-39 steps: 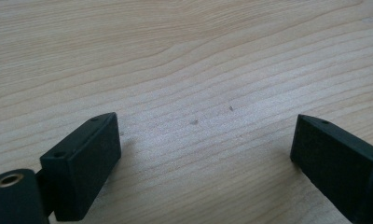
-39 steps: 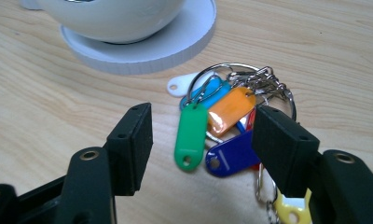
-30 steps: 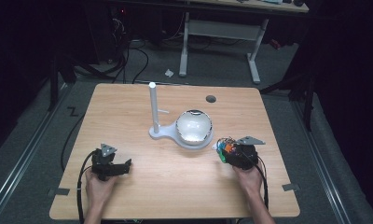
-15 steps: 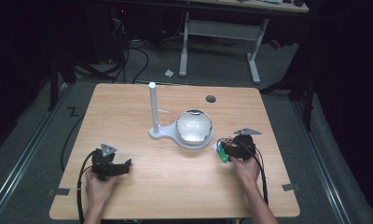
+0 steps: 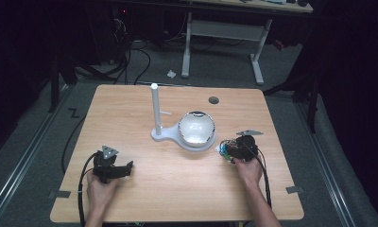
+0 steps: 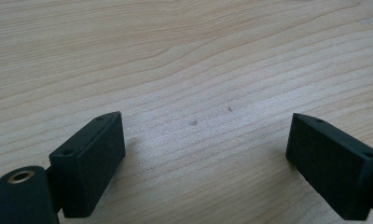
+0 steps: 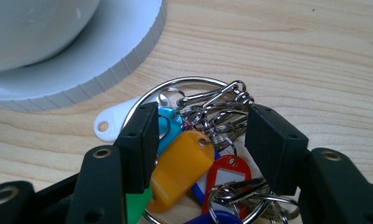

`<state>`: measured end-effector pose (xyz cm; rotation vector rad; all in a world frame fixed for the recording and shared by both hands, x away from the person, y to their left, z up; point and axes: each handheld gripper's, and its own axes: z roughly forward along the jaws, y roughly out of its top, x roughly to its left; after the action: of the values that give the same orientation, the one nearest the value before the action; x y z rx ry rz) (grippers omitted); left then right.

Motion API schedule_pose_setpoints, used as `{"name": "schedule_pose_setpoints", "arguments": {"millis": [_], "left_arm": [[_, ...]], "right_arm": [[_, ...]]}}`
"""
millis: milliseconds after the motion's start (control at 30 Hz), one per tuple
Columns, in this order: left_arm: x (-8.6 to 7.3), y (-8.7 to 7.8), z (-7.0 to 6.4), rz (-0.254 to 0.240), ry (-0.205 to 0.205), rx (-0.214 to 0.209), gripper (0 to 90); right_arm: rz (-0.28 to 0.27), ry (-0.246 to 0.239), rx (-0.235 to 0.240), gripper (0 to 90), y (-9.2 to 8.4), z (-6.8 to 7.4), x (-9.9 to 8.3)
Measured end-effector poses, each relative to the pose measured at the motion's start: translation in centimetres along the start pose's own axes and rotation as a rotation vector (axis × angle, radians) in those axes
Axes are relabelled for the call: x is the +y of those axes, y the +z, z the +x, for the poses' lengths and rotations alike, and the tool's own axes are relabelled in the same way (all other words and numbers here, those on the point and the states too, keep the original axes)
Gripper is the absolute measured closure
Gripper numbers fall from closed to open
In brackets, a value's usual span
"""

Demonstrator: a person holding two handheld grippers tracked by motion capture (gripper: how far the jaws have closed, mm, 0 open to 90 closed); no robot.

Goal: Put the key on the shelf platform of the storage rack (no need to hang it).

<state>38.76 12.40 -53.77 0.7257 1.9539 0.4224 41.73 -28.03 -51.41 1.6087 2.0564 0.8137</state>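
Key bunch (image 7: 198,163), a large steel ring threaded with coloured plastic tags (orange, red, blue, green, white) and small metal snap clips, lies flat on the light wooden bench (image 5: 177,189), just beside the ribbed rim of the round white stand base (image 7: 105,60). In the high view the bunch (image 5: 227,150) sits at the right of that base, under the right claw (image 5: 232,151).

Handling: the bunch is judged light but loose. Tags and clips pivot freely on the ring and will swing and slide when lifted. The steel ring is stiff and smooth, so a grip on the wire alone may slip. Recommended hold: across the dense cluster of tags and clips near the ring, where 2 jaws can trap several pieces together.

Right claw (image 7: 201,140): jaws have just been closing and now straddle the bunch, with the orange tag and clips between them. The pads do not yet press on anything, so the claw is released.

Left claw (image 6: 203,154): jaws spread wide over bare bench, nothing between them. In the high view it rests near the front left of the bench (image 5: 123,169).

A glossy white dome (image 5: 196,126) sits on the stand base, and a white upright post (image 5: 155,109) rises at the base's left end.
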Motion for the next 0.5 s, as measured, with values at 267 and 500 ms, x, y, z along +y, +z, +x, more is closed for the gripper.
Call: {"name": "schedule_pose_setpoints", "arguments": {"millis": [267,500], "left_arm": [[0.01,0.0,-0.02,-0.003,-0.005,0.002,12.5],[0.04,-0.01,-0.03,-0.004,-0.009,0.004,13.3]], "right_arm": [[0.009,0.028,0.021,48.1,0.41,-0.53,0.09],[0.014,0.016,0.029,55.5,0.39,-0.72,0.27]]}}
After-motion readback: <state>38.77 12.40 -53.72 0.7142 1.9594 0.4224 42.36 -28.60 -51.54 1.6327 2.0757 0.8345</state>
